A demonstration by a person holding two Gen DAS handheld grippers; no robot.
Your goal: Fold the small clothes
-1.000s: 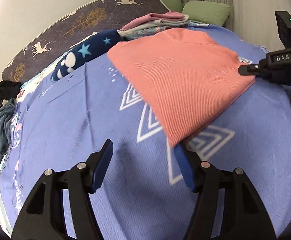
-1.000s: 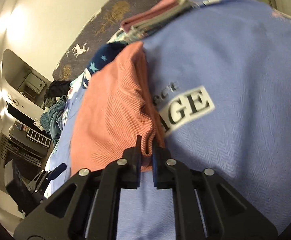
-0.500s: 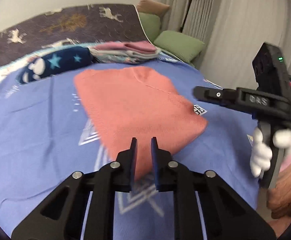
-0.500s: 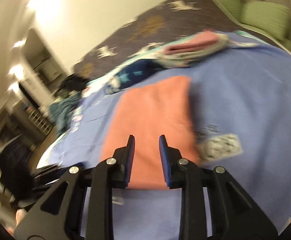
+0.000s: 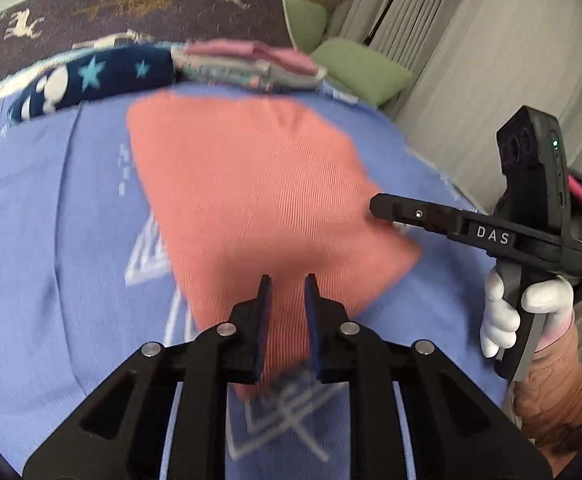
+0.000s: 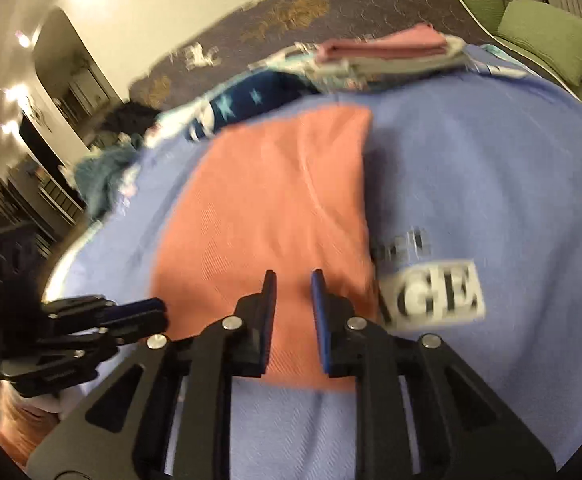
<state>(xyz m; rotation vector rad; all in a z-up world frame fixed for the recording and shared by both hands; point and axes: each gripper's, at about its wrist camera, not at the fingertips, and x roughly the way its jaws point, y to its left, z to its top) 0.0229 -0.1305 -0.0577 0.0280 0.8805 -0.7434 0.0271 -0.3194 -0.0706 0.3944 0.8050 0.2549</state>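
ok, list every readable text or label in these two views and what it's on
"DAS": white letters on the side of the right gripper, left wrist view.
"GE": end of a black-on-white printed patch on the blue bedspread, right wrist view; its first letters sit behind the gripper finger and are blurred.
Smaller dark word above that patch: too blurred to read.
Nothing else legible.

"das" on the right claw (image 5: pixel 375 206); "ge" on the blue bedspread (image 6: pixel 511 184).

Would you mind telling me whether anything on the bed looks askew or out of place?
Nothing stands out. The folded salmon-pink knit garment lies flat on the blue printed bedspread, with a neat stack of folded clothes behind it. A teal heap sits at the bed's far edge.
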